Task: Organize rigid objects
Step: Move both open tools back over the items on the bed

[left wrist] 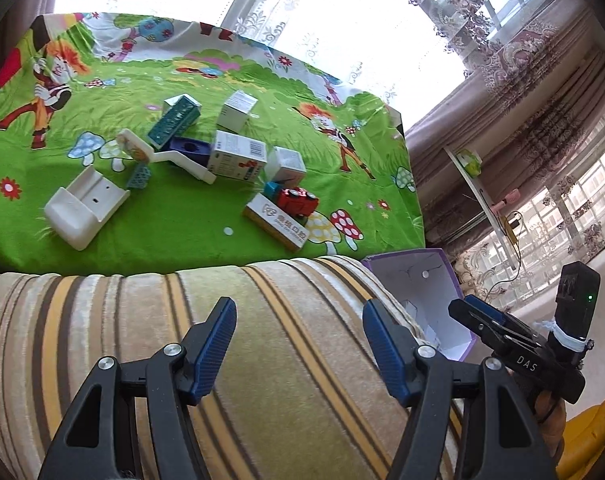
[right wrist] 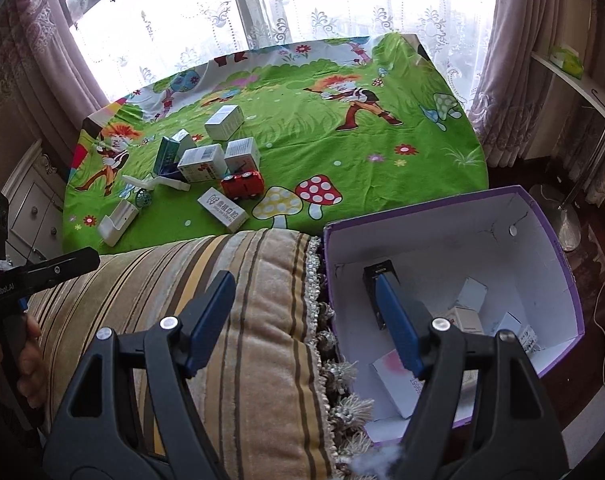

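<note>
On the green cartoon cloth [left wrist: 182,232] [right wrist: 342,152] lies a pile of rigid things: a red toy car [left wrist: 296,200] [right wrist: 242,184], a long white printed box [left wrist: 276,222] [right wrist: 222,208], a white plastic holder [left wrist: 84,210] [right wrist: 116,218], a teal box [left wrist: 174,120] [right wrist: 166,154] and several small white boxes. A purple carton [right wrist: 542,224] [left wrist: 418,276] beside the cushion holds a black box [right wrist: 376,276] and several white boxes. My left gripper [left wrist: 298,304] [right wrist: 62,264] hangs open and empty over the striped cushion. My right gripper [right wrist: 302,280] [left wrist: 462,308] is open and empty, with its right finger over the carton.
A striped velvet cushion [left wrist: 262,360] [right wrist: 242,300] with a tasselled edge lies between the grippers and the cloth. Lace curtains and windows stand behind. A white shelf [right wrist: 574,76] is at the right, a cabinet [right wrist: 34,208] at the left. A person's hand holds each gripper.
</note>
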A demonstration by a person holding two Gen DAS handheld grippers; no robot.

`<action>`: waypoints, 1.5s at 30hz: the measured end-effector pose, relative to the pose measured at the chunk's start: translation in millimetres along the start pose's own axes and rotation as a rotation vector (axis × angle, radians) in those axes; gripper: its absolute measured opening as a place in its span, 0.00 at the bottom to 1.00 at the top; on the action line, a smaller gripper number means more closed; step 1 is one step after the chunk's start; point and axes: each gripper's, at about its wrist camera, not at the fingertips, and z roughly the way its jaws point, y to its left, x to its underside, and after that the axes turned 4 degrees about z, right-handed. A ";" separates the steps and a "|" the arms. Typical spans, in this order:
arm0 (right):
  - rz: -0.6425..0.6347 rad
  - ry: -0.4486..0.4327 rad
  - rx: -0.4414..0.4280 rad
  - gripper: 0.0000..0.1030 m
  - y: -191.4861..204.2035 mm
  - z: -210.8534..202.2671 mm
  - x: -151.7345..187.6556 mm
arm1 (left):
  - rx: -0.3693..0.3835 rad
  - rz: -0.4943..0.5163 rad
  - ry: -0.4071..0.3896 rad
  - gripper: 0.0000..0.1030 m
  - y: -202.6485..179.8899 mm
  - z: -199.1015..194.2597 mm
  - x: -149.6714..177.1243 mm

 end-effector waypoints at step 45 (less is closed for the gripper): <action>-0.261 0.294 -0.057 0.77 97.0 138.7 -60.7 | -0.369 0.096 0.203 0.71 140.5 30.0 -57.6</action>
